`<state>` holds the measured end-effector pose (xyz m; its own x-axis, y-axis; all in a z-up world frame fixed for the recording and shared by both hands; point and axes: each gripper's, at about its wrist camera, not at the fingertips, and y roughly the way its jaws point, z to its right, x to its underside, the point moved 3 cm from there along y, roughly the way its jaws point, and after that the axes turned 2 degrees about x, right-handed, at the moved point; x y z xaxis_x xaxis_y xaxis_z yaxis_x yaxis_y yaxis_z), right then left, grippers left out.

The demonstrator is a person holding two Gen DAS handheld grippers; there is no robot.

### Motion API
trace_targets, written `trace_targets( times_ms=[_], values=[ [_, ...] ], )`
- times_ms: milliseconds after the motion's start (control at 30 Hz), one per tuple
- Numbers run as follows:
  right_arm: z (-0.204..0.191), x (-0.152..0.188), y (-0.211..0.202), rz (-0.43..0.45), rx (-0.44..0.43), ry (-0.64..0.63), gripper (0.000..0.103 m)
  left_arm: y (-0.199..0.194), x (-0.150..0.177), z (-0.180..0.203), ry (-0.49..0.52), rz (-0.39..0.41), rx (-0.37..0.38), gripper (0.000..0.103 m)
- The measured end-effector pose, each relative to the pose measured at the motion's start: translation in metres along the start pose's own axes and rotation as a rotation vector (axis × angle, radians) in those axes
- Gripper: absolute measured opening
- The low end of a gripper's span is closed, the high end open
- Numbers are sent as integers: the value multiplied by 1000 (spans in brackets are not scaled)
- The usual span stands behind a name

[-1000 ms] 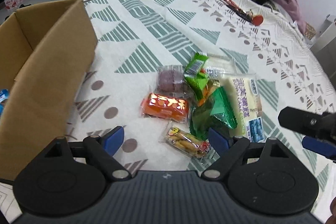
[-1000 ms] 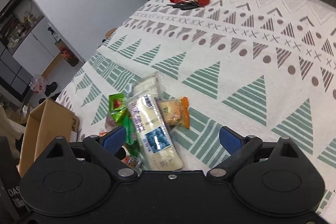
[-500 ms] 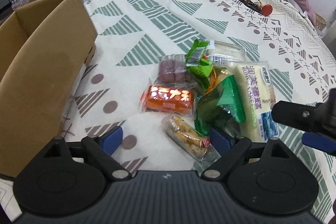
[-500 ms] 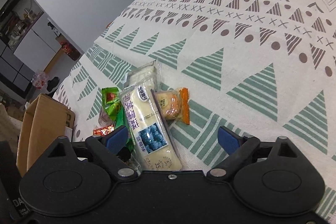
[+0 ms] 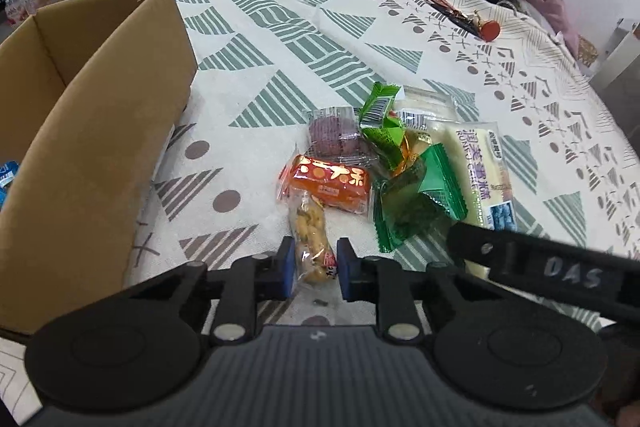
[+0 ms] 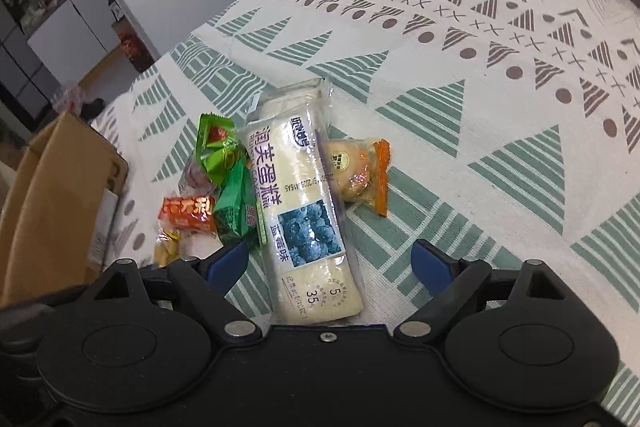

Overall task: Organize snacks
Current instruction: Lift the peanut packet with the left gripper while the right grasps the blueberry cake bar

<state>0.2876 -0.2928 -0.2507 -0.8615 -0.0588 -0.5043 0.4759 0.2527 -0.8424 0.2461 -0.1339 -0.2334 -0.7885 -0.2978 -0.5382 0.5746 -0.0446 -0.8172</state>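
Left wrist view shows the left gripper [image 5: 312,267] with its blue pads closed narrow on a clear peanut pack [image 5: 311,241], pinched at its near end while the rest lies forward on the cloth [image 5: 280,39]. Just ahead of the jaws the pack's far end touches an orange bar [image 5: 330,182] in glossy wrap, and beyond that sits a clear pack with a purple cake [image 5: 334,135]. Ahead and to the right lie crinkled green packets [image 5: 416,195], one with a barcode, heaped against a long soft cake pack [image 5: 480,167] in clear film. To the left of the jaws stands an open cardboard box [image 5: 100,131], its plain brown wall close to the snacks; something blue shows inside at its edge. Crossing low on the right is the black body of the right gripper [image 5: 540,263], lying over the near end of the cake pack. Far ahead, keys [image 5: 460,15] with a red round tag rest on the cloth, which is woven and printed with green striped triangles and brown dots. Right wrist view shows the right gripper [image 6: 332,263] with jaws wide apart, the cake pack [image 6: 296,211] lying between them, its blueberry print nearest. Just right of the pack is a small bun pack [image 6: 360,171] with orange crimped ends; the green packets [image 6: 228,183] and orange bar [image 6: 186,213] lie left of it.
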Motion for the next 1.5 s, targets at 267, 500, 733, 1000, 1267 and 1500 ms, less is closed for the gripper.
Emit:
trace_targets(
  times_ms=[267, 500, 733, 1000, 1267, 1500],
  values=[
    [-1, 2, -7, -12, 7, -28, 34, -23, -1, -4, 7, 32, 34, 17],
    [-7, -1, -26, 16, -25, 11, 32, -47, -9, -7, -2, 81, 48, 17],
    [-22, -6, -48, 58, -48, 26, 31, -72, -16, -17, -20, 130, 48, 17],
    [-48, -13, -70, 107, -64, 21, 31, -100, -26, -29, -31, 180, 69, 17],
    [-70, -21, -92, 161, -79, 43, 31, -118, -34, -46, -45, 208, 81, 17],
    [-93, -27, -104, 194, -122, 63, 31, -135, -43, -66, -73, 231, 80, 17]
  ],
)
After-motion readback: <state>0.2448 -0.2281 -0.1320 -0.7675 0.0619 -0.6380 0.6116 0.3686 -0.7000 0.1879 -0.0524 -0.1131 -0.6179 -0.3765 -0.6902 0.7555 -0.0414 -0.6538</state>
